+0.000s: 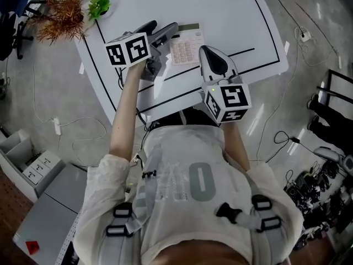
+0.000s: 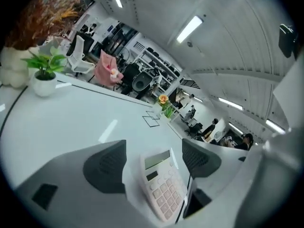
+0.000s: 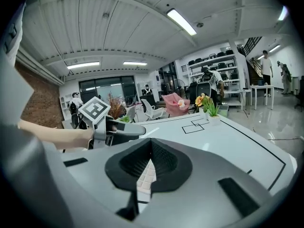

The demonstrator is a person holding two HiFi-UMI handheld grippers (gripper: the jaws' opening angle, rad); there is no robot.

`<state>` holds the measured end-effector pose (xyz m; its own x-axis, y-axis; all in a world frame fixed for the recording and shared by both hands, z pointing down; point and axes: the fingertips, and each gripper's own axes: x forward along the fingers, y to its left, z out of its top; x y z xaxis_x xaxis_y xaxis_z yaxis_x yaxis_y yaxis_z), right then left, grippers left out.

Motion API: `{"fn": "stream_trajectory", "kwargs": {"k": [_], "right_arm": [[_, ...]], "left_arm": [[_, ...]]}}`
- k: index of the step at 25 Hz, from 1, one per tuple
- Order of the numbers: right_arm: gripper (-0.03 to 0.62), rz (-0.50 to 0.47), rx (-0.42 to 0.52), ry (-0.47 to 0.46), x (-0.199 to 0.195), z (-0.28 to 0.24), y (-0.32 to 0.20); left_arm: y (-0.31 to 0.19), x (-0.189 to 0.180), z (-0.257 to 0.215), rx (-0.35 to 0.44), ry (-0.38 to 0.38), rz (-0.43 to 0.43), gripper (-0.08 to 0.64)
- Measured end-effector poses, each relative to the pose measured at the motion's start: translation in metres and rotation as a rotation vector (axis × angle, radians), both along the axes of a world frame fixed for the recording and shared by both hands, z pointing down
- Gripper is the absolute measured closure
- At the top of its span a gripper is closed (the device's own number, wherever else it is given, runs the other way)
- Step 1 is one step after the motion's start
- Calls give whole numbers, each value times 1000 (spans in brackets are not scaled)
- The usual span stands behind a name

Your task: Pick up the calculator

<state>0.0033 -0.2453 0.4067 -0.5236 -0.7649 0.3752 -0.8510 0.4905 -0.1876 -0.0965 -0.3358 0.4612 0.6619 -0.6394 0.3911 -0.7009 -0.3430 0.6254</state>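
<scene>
The pale pink calculator (image 1: 186, 47) lies flat on the white table (image 1: 231, 15), near its front edge. My left gripper (image 1: 161, 30) hovers just left of it, open. In the left gripper view the calculator (image 2: 161, 184) shows low between the two spread dark pads (image 2: 107, 167), and I cannot tell whether they touch it. My right gripper (image 1: 208, 51) sits just right of the calculator, shut on nothing. In the right gripper view its pads (image 3: 164, 161) meet, and a few calculator keys (image 3: 144, 176) show beneath them.
A small green potted plant (image 1: 99, 5) and a dried brown plant (image 1: 62, 11) stand at the table's far left corner. Black lines (image 1: 242, 53) cross the table. A flower pot (image 3: 209, 113) stands far back. Cables (image 1: 71, 127) lie on the floor.
</scene>
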Motion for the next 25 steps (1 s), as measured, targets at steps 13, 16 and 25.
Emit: {"fn": "stream_trajectory", "kwargs": {"k": [13,16,25], "right_arm": [[586,-9,-76,-2,-14,29,-34],[586,-7,-86,-1,-12,31,-31],[586,-23,-99,-6,-18,34,-28]], "left_arm": [[-7,38,46,-207,20,296,207],[1,48,46,-247,19,371,218],[13,54,62,-272,-168,487,368]]}}
